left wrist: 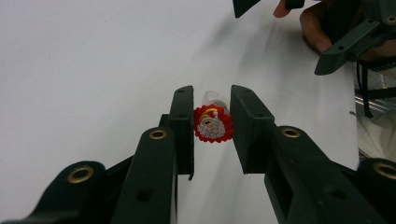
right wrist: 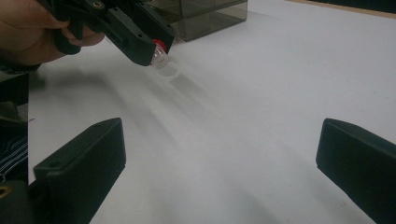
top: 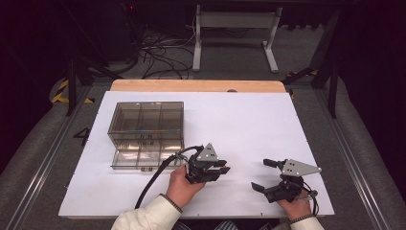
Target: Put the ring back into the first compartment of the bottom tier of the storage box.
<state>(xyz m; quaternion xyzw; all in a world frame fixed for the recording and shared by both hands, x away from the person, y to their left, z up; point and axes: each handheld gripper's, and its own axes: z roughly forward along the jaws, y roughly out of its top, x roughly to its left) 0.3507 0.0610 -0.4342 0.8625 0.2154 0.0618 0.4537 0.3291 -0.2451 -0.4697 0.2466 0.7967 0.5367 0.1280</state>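
Jaws of the left gripper pinch a small ring between their tips. Its red, round face, with a tiny Santa head of white and yellow beads, looks back along the jaws in the left gripper view, and a clear band pokes out past the tips on the far side. So the long axis of the ring runs along the jaws, decorated end toward the hand and clear end away from it. In the right gripper view the clear band hangs down and out from the jaw tips above the white table, with a sliver of red showing at the jaws, and the ring looks lifted off the surface.

From above, the left gripper sits near the front of the table, just beside the front right corner of a smoky clear plastic box. The box has a grid of compartments on top, three across, and a drawer pulled out at the bottom, also split into compartments. Whatever lies in them is too dim to tell; they look bare from here.

The right gripper rests well apart at the right, near the front edge, jaws spread wide with nothing between them. In its own view the two black jaws stand far apart over bare table.
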